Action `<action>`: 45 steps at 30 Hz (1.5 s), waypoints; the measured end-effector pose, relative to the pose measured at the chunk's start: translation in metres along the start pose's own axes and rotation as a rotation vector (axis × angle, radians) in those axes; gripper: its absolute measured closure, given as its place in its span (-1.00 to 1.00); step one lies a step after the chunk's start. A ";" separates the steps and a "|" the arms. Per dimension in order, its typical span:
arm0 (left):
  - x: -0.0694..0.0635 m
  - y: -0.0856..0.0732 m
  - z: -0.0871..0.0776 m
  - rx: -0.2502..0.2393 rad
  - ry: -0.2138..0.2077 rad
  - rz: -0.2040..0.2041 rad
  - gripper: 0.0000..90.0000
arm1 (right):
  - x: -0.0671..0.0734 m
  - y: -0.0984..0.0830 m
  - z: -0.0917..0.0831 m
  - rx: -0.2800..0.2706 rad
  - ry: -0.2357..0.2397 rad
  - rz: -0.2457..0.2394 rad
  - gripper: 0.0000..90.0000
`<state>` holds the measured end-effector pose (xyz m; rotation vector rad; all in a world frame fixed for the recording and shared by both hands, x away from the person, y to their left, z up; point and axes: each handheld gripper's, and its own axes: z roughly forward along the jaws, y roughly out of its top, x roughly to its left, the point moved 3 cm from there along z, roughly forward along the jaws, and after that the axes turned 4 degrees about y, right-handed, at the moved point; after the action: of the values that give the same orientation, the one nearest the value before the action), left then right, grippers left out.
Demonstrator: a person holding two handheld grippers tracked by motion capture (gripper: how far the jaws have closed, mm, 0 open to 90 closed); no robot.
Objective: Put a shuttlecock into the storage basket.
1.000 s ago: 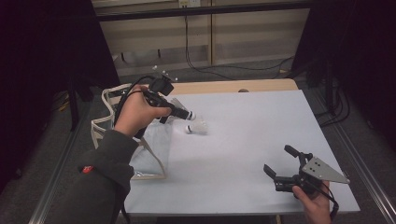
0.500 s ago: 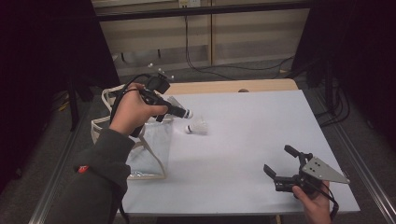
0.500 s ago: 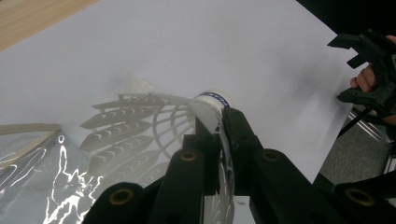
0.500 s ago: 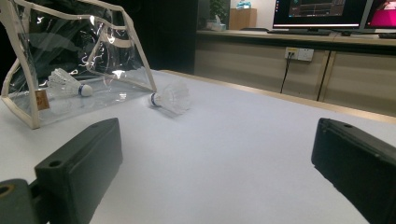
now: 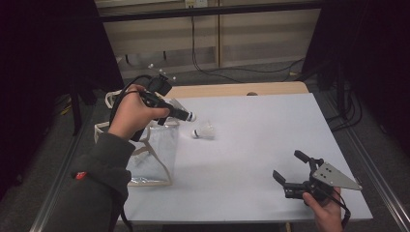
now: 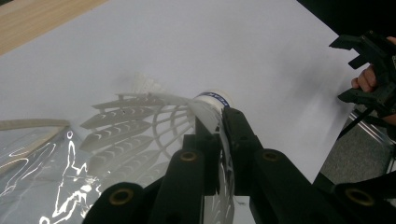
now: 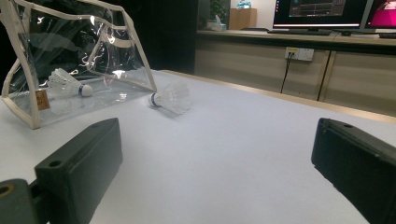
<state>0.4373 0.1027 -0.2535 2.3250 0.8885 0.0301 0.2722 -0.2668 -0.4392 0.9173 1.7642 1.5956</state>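
High view — left hand-held gripper (image 5: 186, 116): held above the left part of the white tabletop (image 5: 261, 145), jaws pinched narrow on a shuttlecock whose white cork tip shows at the jaw ends.
High view — loose shuttlecock (image 5: 203, 131): lies on its side on the tabletop just beside the clear bag (image 5: 157, 152), apart from both grippers.
High view — right hand-held gripper (image 5: 290, 169): rests low near the tabletop's right front corner, jaws spread wide, nothing between them.
Left gripper view — held shuttlecock (image 6: 154, 126): clamped at the feather skirt next to the cork (image 6: 215, 99); white, ribbed, lattice-like feathers fanning out.
Left gripper view — handling: judged very light and fragile; the skirt crushes easily, so the firm rounded cork or its banded collar is the safer place to grip.
Right gripper view — bag (image 7: 79, 60): glossy, floppy transparent plastic with cream fabric edging, standing open; one shuttlecock in the bag (image 7: 70, 84) lies inside.
Right gripper view — loose shuttlecock (image 7: 170, 99): on its side by the bag mouth, likely to roll in an arc.
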 end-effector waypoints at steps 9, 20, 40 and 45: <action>0.003 0.000 -0.006 -0.008 0.011 -0.009 0.91 | 0.001 0.000 0.000 0.001 0.001 0.002 -0.96; 0.008 -0.002 -0.014 -0.016 0.021 -0.019 0.91 | 0.000 0.000 0.000 0.000 0.000 -0.001 -0.96; 0.019 -0.007 -0.031 -0.024 0.058 -0.038 0.91 | 0.000 0.000 0.000 0.000 -0.001 0.002 -0.96; 0.022 -0.009 -0.035 -0.028 0.067 -0.045 0.91 | 0.001 0.000 0.000 0.004 0.000 0.000 -0.96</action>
<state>0.4409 0.1410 -0.2349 2.2884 0.9678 0.1020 0.2715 -0.2667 -0.4389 0.9190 1.7677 1.5920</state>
